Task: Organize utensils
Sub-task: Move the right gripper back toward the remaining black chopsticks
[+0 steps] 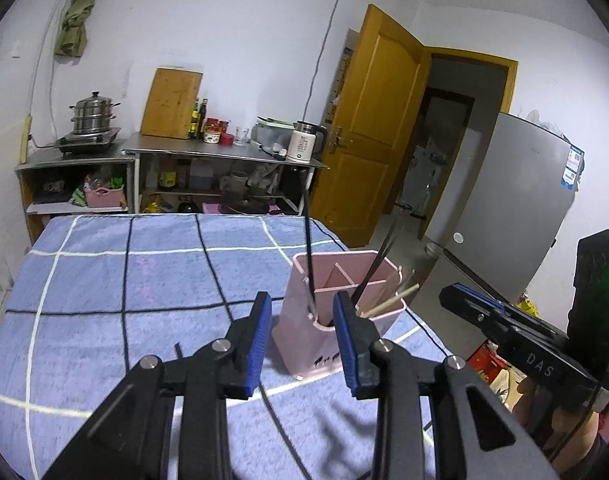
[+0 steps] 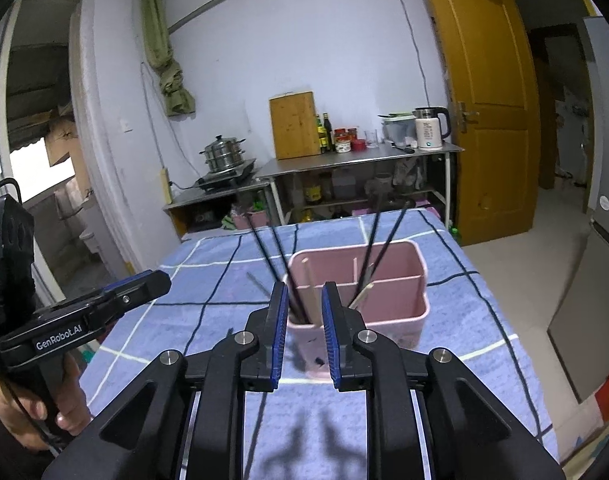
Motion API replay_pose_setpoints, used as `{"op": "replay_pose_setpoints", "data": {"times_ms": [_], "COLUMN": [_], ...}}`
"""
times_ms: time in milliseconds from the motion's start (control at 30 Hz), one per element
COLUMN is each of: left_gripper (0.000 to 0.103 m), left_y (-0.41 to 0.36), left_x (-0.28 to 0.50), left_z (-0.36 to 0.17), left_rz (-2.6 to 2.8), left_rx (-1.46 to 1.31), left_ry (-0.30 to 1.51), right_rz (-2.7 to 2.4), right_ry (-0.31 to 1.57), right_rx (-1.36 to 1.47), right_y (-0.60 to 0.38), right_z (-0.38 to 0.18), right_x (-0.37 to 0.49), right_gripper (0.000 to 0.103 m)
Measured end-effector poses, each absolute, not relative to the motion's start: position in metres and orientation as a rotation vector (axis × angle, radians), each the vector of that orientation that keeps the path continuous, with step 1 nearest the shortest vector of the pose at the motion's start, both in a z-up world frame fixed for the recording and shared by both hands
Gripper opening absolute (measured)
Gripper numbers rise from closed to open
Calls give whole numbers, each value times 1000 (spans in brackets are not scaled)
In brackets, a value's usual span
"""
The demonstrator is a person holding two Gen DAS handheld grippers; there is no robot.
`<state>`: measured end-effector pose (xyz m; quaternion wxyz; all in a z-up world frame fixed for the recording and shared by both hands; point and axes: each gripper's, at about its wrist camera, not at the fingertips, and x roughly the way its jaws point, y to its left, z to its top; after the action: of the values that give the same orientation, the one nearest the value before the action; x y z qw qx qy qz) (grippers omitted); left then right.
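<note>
A pink divided utensil holder [image 1: 304, 344] stands on the blue checked tablecloth [image 1: 124, 272]. Black chopsticks [image 1: 309, 248] and pale wooden chopsticks [image 1: 392, 300] lean out of its compartments. My left gripper [image 1: 302, 300] is open just in front of the holder, nothing between its blue pads. In the right wrist view the same holder [image 2: 420, 268] shows black chopsticks [image 2: 384, 248] and a wooden stick [image 2: 309, 292] inside. My right gripper [image 2: 303, 292] is open close before the holder's near left compartment and holds nothing. A thin dark stick [image 2: 256, 280] lies on the cloth left of the holder.
The left gripper [image 2: 144, 284] and a hand [image 2: 44, 408] show at the left edge; the right gripper [image 1: 484, 312] shows at the right. Behind the table stand steel shelves [image 1: 224, 152] with a kettle [image 1: 302, 144]. A fridge [image 1: 512, 208] and wooden door [image 1: 376, 120] are to the right.
</note>
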<state>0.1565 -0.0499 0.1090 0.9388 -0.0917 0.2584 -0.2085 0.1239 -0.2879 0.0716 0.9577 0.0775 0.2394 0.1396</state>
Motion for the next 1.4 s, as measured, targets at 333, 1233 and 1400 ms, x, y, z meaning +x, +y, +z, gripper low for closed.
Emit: {"op": "replay_pose_setpoints", "data": {"times_ms": [333,1233,1400], "left_gripper": [34,34,33], "left_y": [-24,7,1], "left_x": [129,165,184], "left_z": [78,-28,-45], "left_rz": [-354,-217,-198], "left_rx": [-198,-264,-254], "left_ry": [570,809,847], "right_rz": [354,428,424], "right_ry": [546,702,724], "right_rx": [117,92,97], "right_y": [-256,-216,-217], "right_z": [46,-18,-27], "right_x": [112,134,144], "right_gripper": [18,18,18]}}
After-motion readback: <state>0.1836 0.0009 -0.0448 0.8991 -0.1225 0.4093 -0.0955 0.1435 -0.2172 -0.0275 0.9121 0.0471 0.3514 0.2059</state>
